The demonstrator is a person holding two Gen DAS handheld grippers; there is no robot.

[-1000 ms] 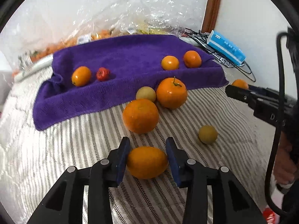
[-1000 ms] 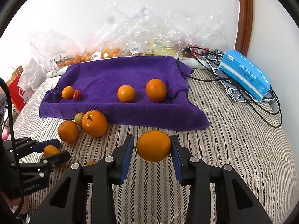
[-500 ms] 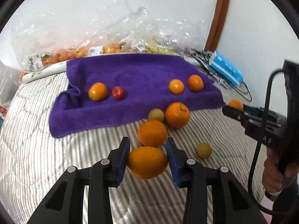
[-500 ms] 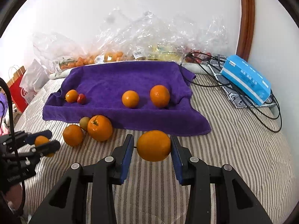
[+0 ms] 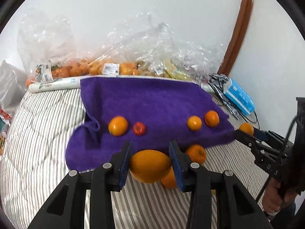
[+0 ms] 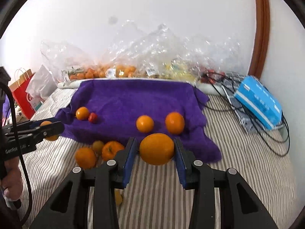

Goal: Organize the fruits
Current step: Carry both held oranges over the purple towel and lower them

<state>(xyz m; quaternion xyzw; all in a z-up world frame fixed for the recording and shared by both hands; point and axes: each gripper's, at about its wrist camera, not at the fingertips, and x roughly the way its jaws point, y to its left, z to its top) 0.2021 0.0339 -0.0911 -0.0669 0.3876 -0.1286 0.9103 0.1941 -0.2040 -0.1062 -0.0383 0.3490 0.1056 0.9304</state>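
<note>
**Fruits lying on a purple towel and a striped bed cover**

Fruits are sitting partly on the purple towel (image 6: 133, 103), partly on the striped bed cover (image 6: 238, 164) just in front of it; four pieces, among them a small red fruit (image 6: 93, 117), are resting on the towel; clear plastic bags (image 6: 152, 57) are piling against the white wall (image 6: 152, 9) behind; a blue box (image 6: 259, 105) and black cables (image 6: 276, 133) are lying to the right, near a brown wooden frame (image 6: 263, 28); a red paper bag (image 6: 22, 93) is standing at the left; the left gripper (image 5: 150, 162) is clamping an orange (image 5: 149, 166) above the cover; the right gripper (image 6: 155, 150) is clamping another orange (image 6: 156, 148) in front of the towel's near edge.
</note>
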